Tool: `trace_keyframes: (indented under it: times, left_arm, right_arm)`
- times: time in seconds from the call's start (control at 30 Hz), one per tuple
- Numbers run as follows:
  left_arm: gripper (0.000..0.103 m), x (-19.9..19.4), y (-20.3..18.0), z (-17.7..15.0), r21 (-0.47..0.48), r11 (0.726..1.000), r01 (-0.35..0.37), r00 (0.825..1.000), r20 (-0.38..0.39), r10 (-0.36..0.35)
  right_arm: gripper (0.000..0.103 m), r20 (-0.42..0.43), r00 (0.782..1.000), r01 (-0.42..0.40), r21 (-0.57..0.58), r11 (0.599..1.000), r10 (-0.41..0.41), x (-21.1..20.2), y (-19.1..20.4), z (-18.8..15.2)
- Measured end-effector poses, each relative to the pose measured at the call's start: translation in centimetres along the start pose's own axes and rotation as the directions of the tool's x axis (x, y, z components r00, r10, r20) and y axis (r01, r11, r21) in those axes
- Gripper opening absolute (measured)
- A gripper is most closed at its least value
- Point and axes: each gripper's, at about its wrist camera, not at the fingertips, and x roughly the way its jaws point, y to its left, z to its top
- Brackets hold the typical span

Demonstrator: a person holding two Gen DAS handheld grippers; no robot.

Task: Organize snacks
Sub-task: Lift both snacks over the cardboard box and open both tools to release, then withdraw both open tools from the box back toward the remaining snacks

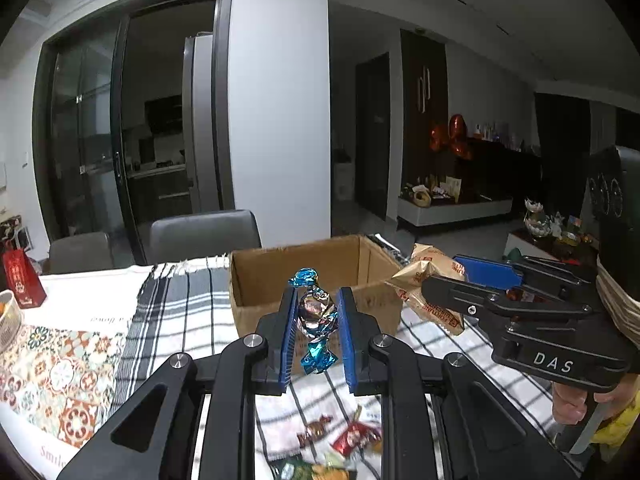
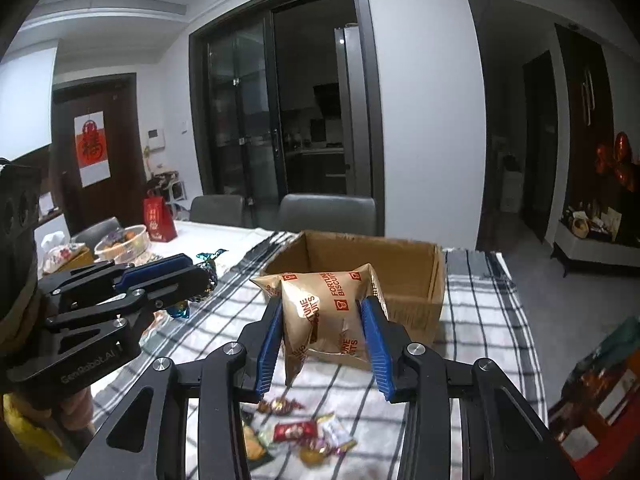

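My left gripper (image 1: 316, 312) is shut on a blue foil-wrapped candy (image 1: 316, 316) and holds it above the checked cloth, just in front of an open cardboard box (image 1: 256, 280). My right gripper (image 2: 324, 312) is shut on a gold Fortune Biscuits packet (image 2: 328, 308), held in front of the same box (image 2: 416, 300). In the left wrist view the right gripper (image 1: 444, 284) with its packet (image 1: 428, 280) is at the right of the box. In the right wrist view the left gripper (image 2: 200, 276) with the candy (image 2: 208, 272) is at the left.
Loose wrapped candies (image 2: 296, 432) lie on the checked cloth under the grippers, also in the left wrist view (image 1: 352, 440). A red gift bag (image 2: 160, 220) and a white bowl (image 2: 124, 240) stand at the far left. Two grey chairs (image 2: 326, 212) stand behind the table. Boxes (image 2: 600, 392) sit at the right.
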Motion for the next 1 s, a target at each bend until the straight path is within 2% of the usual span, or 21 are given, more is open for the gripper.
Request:
trace_keyframes:
  times: [0.33,0.73,0.77,0.83,0.87,0.93,1.0]
  left_arm:
    - [0.021,5.2,1.4,3.2,0.013,1.0,0.003,1.0,0.0,-0.003]
    - [0.021,13.0,2.8,5.3,0.033,0.999,-0.003,0.997,-0.08,0.006]
    - [0.022,13.5,2.9,5.4,0.033,0.999,-0.007,0.996,-0.087,0.01]
    - [0.044,14.3,3.2,5.5,0.025,0.999,-0.021,0.994,-0.106,0.023]
    - [0.062,14.3,3.2,5.5,0.021,0.999,-0.025,0.994,-0.11,0.028]
    - [0.065,14.1,3.3,5.5,0.018,0.999,-0.044,0.993,-0.112,0.046]
    - [0.068,13.2,3.3,5.2,0.013,0.998,-0.058,0.992,-0.109,0.059]
  right_arm:
    - [0.041,0.013,0.999,0.029,-0.001,1.0,-0.029,3.9,-2.4,3.1]
    - [0.041,-0.047,0.995,0.089,0.0,0.996,-0.089,9.7,-5.4,4.5]
    - [0.042,-0.052,0.994,0.1,-0.005,0.995,-0.1,10.2,-5.6,4.6]
    - [0.043,-0.057,0.992,0.112,-0.014,0.994,-0.113,10.9,-5.7,4.7]
    - [0.047,-0.066,0.991,0.116,-0.018,0.993,-0.117,11.2,-5.8,4.7]
    - [0.053,-0.063,0.988,0.14,-0.01,0.99,-0.14,11.2,-6.0,4.6]
    - [0.053,-0.056,0.987,0.149,-0.013,0.989,-0.149,10.7,-5.8,4.3]
